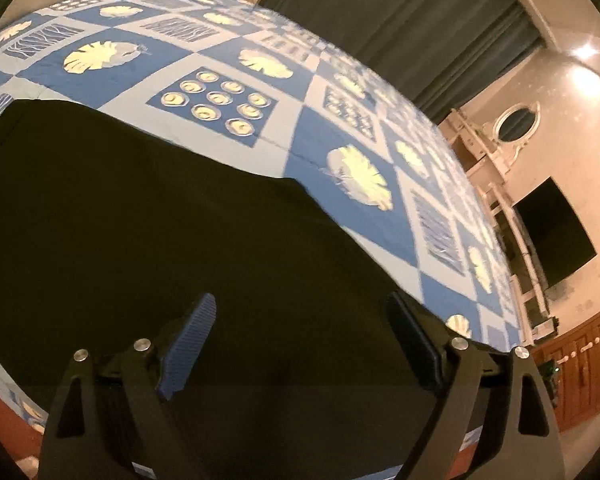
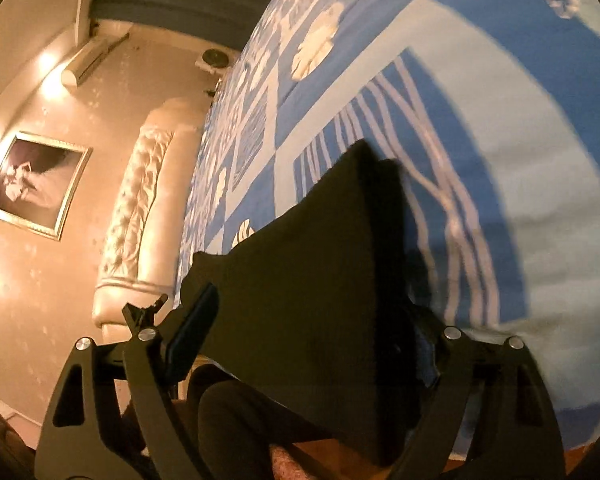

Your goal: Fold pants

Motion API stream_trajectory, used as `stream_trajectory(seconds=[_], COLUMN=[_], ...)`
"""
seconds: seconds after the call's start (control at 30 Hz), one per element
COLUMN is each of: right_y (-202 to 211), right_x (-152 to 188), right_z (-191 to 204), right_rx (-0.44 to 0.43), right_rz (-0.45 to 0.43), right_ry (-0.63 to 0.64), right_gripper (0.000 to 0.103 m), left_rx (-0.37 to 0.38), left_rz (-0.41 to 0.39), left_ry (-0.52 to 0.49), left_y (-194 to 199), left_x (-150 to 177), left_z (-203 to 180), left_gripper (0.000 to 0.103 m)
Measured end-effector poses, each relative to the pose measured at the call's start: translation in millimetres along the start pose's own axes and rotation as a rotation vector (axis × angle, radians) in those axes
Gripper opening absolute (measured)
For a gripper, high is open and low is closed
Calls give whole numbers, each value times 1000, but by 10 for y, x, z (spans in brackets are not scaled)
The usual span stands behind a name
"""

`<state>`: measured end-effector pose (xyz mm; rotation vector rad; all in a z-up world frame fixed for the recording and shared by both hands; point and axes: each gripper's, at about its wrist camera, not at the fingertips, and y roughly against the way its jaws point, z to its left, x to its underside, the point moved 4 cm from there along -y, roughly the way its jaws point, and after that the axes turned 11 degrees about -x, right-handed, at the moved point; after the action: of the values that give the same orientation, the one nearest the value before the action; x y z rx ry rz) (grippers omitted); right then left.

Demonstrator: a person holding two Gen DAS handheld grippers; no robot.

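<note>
Pants: dark, spread flat on the patterned bed cover, at the near edge of the bed; far right corner squared.
Left tool: jaws wide, nothing gripped, fabric below.
Right tool: jaws wide; cloth lies between them, apparently released.
Done: looks like at least one fold laid.
Left: further folds, judging by the broad panel; fold count cannot be told.
</note>
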<state>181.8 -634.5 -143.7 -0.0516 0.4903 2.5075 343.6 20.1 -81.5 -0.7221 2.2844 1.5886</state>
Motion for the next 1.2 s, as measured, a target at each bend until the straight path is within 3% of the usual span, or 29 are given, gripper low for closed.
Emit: stream_trajectory(seconds=[0.07, 0.1, 0.13, 0.2, 0.33, 0.43, 0.5, 0.63, 0.73, 0.83, 1.0, 1.2], right_y=[-71, -99, -123, -142, -140, -118, -143, -104, -99, -128, -261, -579], right_x=[32, 34, 51, 93, 134, 178, 183, 207, 196, 209, 268, 348], right_z=[39, 51, 26, -69, -42, 10, 72, 166, 231, 404, 817, 1290], right_rx=[54, 75, 101, 171, 190, 207, 208, 207, 228, 254, 305, 350], right_rz=[23, 34, 43, 47, 5, -30, -52, -92, -121, -153, -194, -192], right_ry=[21, 23, 12, -10, -14, -20, -24, -28, -25, 1, 78, 178], right_gripper=[79, 64, 41, 19, 17, 16, 16, 16, 16, 16, 16, 16], left_rx=[-22, -30, -39, -30, 42, 38, 6, -130, -209, -211, -159, -183], left_rz=[49, 63, 82, 104, 143, 139, 132, 97, 72, 68, 69, -8], left_ry=[-3, 0, 8, 22, 14, -73, -219, -512, -613, -599, -450, -315], left_y=[-87, -110, -145, -182, -237, -232, -238, -273, -286, -262, -134, 115], left_x=[-50, -64, -86, -118, -125, -72, 3, 206, 291, 257, 93, -93], left_z=[114, 161, 234, 350, 454, 392, 277, 53, -23, 2, 140, 354], left_gripper=[87, 87, 87, 87, 87, 89, 91, 91, 91, 91, 91, 91])
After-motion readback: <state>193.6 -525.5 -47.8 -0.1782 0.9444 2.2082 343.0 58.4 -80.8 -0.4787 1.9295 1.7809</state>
